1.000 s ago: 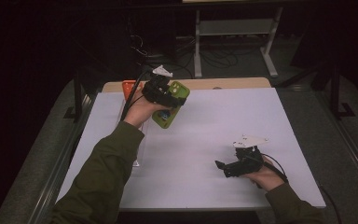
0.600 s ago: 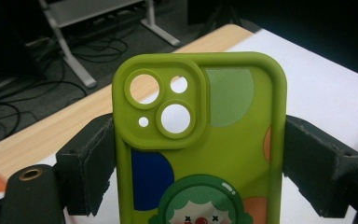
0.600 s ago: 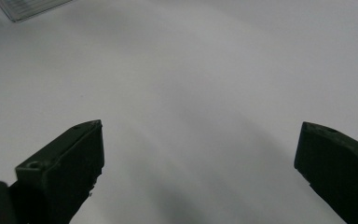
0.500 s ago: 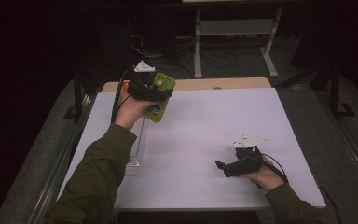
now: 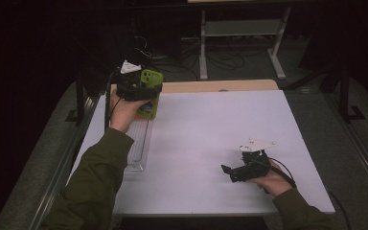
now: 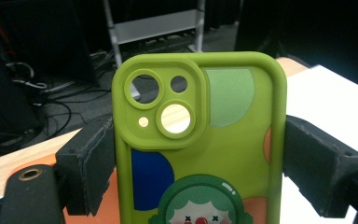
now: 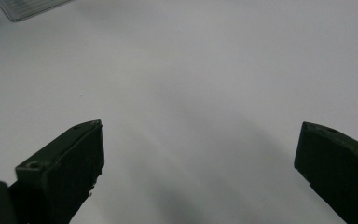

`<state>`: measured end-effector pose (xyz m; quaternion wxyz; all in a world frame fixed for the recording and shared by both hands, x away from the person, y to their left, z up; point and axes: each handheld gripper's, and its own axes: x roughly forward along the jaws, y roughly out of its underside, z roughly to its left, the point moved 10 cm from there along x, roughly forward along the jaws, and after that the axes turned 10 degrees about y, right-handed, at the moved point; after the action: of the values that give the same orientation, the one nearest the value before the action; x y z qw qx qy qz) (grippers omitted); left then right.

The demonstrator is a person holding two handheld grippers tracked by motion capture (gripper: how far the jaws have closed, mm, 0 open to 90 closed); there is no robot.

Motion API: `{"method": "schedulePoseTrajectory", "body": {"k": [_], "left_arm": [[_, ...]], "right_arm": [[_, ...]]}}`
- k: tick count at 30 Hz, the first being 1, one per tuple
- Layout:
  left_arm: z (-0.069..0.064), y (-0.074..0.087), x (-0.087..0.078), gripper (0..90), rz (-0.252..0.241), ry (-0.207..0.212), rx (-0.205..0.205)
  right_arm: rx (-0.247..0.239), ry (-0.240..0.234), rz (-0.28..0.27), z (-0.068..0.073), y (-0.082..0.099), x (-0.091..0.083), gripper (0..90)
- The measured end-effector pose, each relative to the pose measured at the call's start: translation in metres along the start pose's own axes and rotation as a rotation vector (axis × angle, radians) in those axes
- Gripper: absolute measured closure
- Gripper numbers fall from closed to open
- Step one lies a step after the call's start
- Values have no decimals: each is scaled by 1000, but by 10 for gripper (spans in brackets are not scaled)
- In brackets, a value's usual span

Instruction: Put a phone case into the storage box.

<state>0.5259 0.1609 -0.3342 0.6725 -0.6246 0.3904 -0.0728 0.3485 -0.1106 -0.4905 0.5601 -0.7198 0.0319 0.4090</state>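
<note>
Left gripper [image 6: 200,154] clamps green phone case [image 6: 200,140] by its sides, raised over table's far-left corner; right gripper [image 7: 200,154] wide, empty, resting low on white table [image 5: 211,134]

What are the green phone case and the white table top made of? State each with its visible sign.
Phone case: probably soft silicone or rubbery plastic; matte finish, thick rounded edges, moulded camera cut-outs, printed clown.
Table top: looks like smooth white laminate or coated board; flat, even, faint sheen. Uncertain.
</note>
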Motion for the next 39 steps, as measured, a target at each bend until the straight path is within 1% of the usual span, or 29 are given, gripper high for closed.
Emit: {"method": "schedulePoseTrajectory", "body": {"k": [4, 6, 12, 14, 18, 24, 26, 32, 34, 37, 38, 39], "left_arm": [[11, 3, -3, 159, 0, -35, -11], [17, 5, -4, 158, 0, -51, -18], [31, 6, -7, 157, -13, -96, -41], [34, 7, -6, 157, -21, -107, -49], [40, 11, -3, 157, -18, -130, -63], [49, 20, 3, 156, -1, -156, -81], [53, 23, 4, 156, 0, -175, -85], [61, 33, 9, 156, 13, -194, -110], [63, 34, 10, 156, 15, -200, -110], [66, 37, 12, 156, 16, -209, -117], [67, 37, 12, 156, 17, -215, -110], [67, 38, 13, 156, 16, -217, -119]], "right_arm": [[2, 1, 1, 0, 0, 0, 10], [-9, 2, 1, -1, 0, 0, 10], [-2, 3, -3, -1, 0, 1, 10], [-2, 3, -3, -1, 0, 1, 10], [-4, 3, -4, -1, 0, 1, 10], [-6, 2, -7, -1, 0, 0, 10], [-7, 2, -7, -2, 0, 0, 10], [-6, 1, -5, -2, 0, 0, 10], [-16, 2, -3, -2, 0, 0, 10], [-15, 3, -5, -3, 0, 0, 10], [-15, 2, -5, -3, 0, 0, 10], [-15, 1, -4, -3, 0, 0, 10]]}}
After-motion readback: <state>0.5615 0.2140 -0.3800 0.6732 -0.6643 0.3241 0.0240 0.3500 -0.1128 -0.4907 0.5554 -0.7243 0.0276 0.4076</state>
